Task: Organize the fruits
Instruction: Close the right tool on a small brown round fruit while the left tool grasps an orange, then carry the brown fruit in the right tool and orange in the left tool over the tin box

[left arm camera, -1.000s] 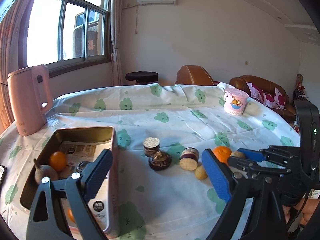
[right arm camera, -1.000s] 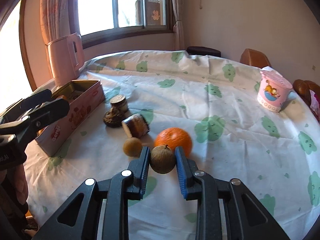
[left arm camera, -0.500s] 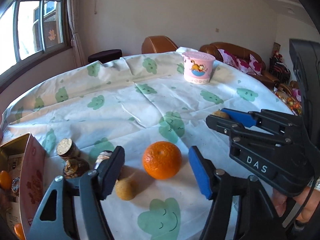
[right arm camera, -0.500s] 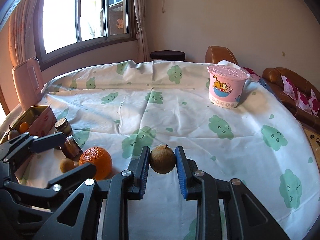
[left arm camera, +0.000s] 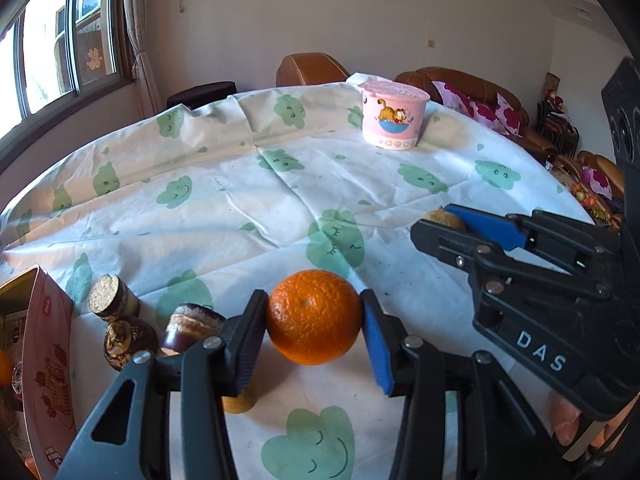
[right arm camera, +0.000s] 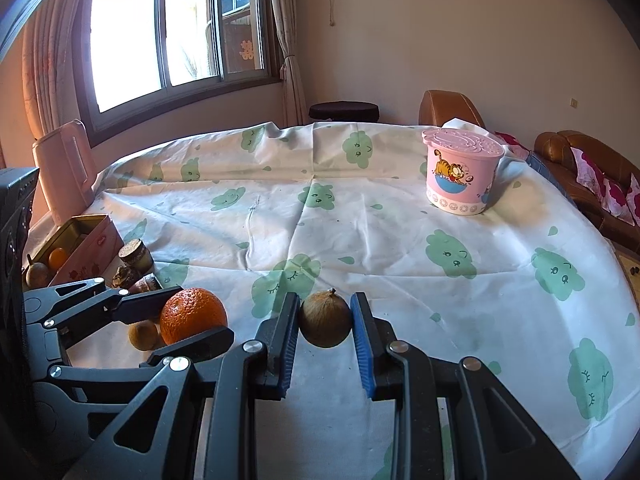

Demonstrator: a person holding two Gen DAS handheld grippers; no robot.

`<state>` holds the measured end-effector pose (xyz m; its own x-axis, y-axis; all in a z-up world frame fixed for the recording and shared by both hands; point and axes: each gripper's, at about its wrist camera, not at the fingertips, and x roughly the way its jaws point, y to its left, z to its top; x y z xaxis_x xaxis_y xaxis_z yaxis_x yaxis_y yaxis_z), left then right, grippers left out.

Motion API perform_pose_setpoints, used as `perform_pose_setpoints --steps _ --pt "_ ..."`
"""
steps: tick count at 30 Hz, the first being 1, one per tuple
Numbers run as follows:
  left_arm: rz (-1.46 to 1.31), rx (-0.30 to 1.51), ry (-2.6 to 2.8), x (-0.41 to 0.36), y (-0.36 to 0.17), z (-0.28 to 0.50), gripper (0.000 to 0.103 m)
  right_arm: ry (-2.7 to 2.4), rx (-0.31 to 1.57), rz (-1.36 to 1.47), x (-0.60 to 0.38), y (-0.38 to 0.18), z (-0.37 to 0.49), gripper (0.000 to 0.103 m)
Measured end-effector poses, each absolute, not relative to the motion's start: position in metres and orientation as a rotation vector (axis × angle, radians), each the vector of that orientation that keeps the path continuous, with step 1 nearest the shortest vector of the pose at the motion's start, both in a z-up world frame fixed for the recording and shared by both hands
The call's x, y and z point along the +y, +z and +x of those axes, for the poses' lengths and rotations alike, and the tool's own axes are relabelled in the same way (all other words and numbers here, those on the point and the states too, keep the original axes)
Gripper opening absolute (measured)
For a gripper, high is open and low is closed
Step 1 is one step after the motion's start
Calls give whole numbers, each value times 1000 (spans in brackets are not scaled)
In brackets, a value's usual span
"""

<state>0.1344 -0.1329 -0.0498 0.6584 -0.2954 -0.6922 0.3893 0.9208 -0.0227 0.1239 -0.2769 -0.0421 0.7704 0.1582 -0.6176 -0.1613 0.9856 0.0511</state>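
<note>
The left claw (left arm camera: pixel 314 334) is closing on the orange (left arm camera: pixel 313 316), its pads touching both sides, at 6 o'clock on the desk (left arm camera: pixel 256 184). The right claw (right arm camera: pixel 325 330) is clenched on a brown fruit (right arm camera: pixel 325 317). The tin (right arm camera: pixel 86 240) sits at 9 o'clock, an orange and brown fruit inside.

Left tongs (left arm camera: pixel 314 322): jaws closing on the orange (left arm camera: pixel 313 317), pads touching both its sides.
Right tongs (right arm camera: pixel 325 322): clamped on a brown fruit (right arm camera: pixel 325 317), right of the orange.
</note>
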Motion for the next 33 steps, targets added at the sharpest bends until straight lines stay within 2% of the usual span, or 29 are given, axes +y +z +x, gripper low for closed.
perform_pose_setpoints --steps 33 --pt "64 559 -343 -113 -27 112 48 210 552 -21 -273 -30 106 28"
